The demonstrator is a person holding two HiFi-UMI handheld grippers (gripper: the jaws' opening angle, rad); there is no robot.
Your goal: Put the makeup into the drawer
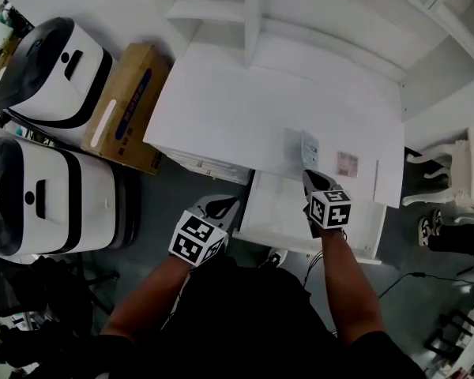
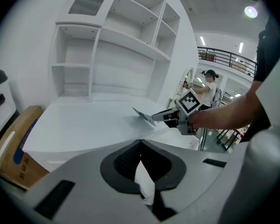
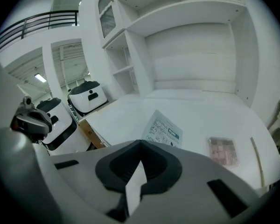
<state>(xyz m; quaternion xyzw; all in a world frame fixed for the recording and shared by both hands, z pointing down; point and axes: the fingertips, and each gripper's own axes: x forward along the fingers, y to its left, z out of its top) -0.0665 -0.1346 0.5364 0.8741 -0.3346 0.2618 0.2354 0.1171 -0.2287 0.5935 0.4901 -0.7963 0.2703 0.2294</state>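
While aloft, makeup packet, apparently, in right hand-held gripper.

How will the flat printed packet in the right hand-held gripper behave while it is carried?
The flat printed packet juts straight from the right hand-held gripper without drooping, so it is probably fairly stiff. It looks very thin, so likely light. Gripped at one edge only, it may pivot or slip.

White desk; pink-toned palette chequered with shade squares; white sachet printed black with a green mark; brown cardboard box striped blue; white machines banded black.
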